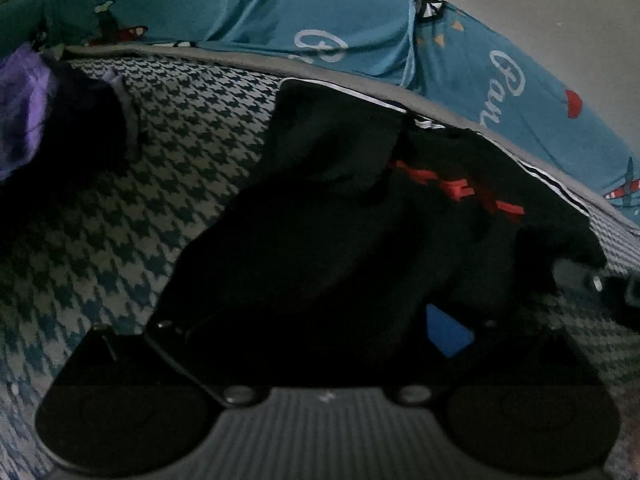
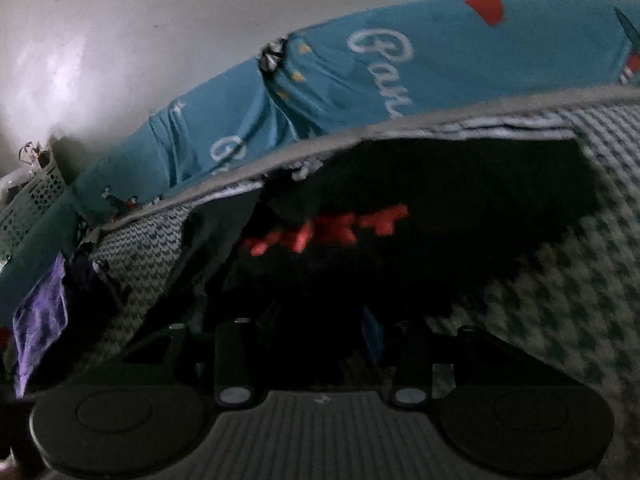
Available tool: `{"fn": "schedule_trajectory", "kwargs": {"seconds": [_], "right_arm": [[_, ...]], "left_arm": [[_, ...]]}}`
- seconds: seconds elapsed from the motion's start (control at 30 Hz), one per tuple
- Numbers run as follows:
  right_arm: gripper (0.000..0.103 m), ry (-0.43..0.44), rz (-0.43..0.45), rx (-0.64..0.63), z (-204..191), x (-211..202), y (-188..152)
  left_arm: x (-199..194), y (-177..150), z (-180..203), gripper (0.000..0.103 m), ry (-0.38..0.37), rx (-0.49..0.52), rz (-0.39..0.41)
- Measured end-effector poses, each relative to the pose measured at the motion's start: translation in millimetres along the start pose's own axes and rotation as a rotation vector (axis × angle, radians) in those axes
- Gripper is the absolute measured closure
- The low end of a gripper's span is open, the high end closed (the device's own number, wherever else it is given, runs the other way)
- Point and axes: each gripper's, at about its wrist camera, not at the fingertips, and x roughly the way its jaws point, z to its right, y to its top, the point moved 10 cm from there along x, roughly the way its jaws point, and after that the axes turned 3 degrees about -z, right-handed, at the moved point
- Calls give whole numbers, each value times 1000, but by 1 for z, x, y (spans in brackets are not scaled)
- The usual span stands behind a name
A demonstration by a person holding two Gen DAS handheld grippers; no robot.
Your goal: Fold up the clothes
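A black garment [image 1: 320, 208] with red lettering [image 1: 460, 190] lies crumpled on the houndstooth cover [image 1: 140, 200]. My left gripper [image 1: 320, 320] stands open at its near edge. One blue pad [image 1: 446, 332] shows and black cloth hides the other finger. In the right wrist view the same garment [image 2: 440, 208] fills the middle. My right gripper [image 2: 320, 332] has dark cloth between its fingers and appears shut on it, with only a sliver of blue pad [image 2: 374, 336] visible. The right gripper [image 1: 588, 284] also shows at the garment's right edge in the left wrist view.
A purple and dark cloth heap [image 1: 36, 112] lies at the left. Behind the cover's grey border [image 1: 248, 60] hangs a teal sheet [image 1: 340, 12] with white script. A green perforated basket [image 2: 32, 200] stands far left, against a white wall [image 2: 140, 40].
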Motion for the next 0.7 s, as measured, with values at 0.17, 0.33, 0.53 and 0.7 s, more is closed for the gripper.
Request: {"fn": "schedule_trajectory", "kwargs": {"seconds": [0.17,0.33,0.53,0.7], "right_arm": [[61,3,-43,25,11,4,-21],[53,28,-35,44,8,15,-27],[50,21,22,41,1,26,-20],[51,2,57,26,-5,34,-15]], "left_arm": [[0,-1,0,0,5,-1,4],[1,-1,1,0,5,4,5],[0,-1,1,0,3,5,4],[0,-1,1,0,0,4,3]]}}
